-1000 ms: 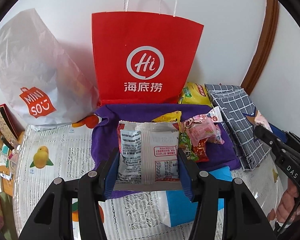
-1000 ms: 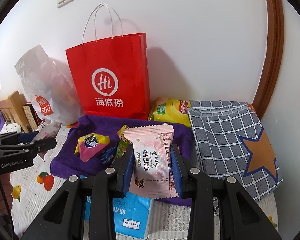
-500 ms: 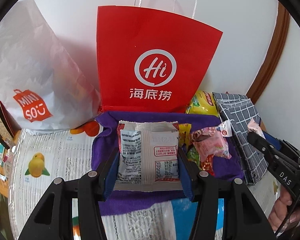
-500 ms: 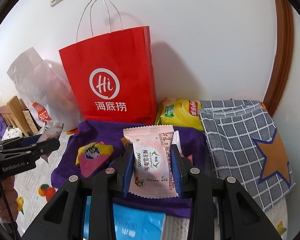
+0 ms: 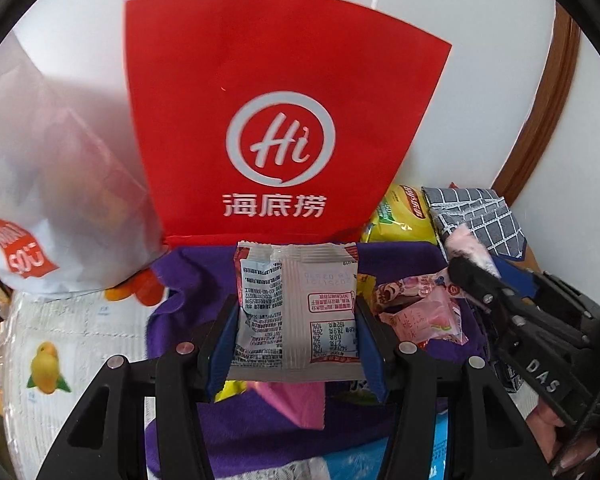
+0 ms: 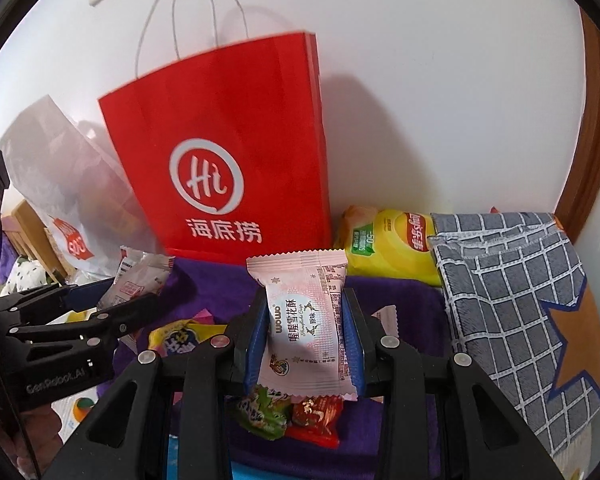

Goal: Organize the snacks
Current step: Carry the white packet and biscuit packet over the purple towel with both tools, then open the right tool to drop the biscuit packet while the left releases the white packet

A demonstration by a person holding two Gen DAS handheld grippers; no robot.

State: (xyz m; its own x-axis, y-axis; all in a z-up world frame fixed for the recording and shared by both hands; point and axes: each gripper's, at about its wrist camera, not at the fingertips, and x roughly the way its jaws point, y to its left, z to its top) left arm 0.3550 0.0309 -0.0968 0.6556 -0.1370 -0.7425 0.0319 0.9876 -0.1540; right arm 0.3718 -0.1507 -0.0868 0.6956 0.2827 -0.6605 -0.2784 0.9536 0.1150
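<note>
- Left gripper (image 5: 296, 340) is clamped on a white snack packet (image 5: 298, 308), held above the purple cloth (image 5: 188, 280).
- Red paper bag (image 6: 220, 168) stands at the far wall.
- Right gripper (image 6: 306, 340) pinches a pink snack packet (image 6: 304, 320) over loose candies (image 6: 288, 416).

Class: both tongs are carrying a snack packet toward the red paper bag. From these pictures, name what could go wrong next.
1. The red paper bag stands tall; its rim sits above both packets, so a low approach could knock it over.
2. The left tongs pinch the white packet only by its edges; it may slip.
3. The right tongs and pink packet travel close alongside; they could collide.
</note>
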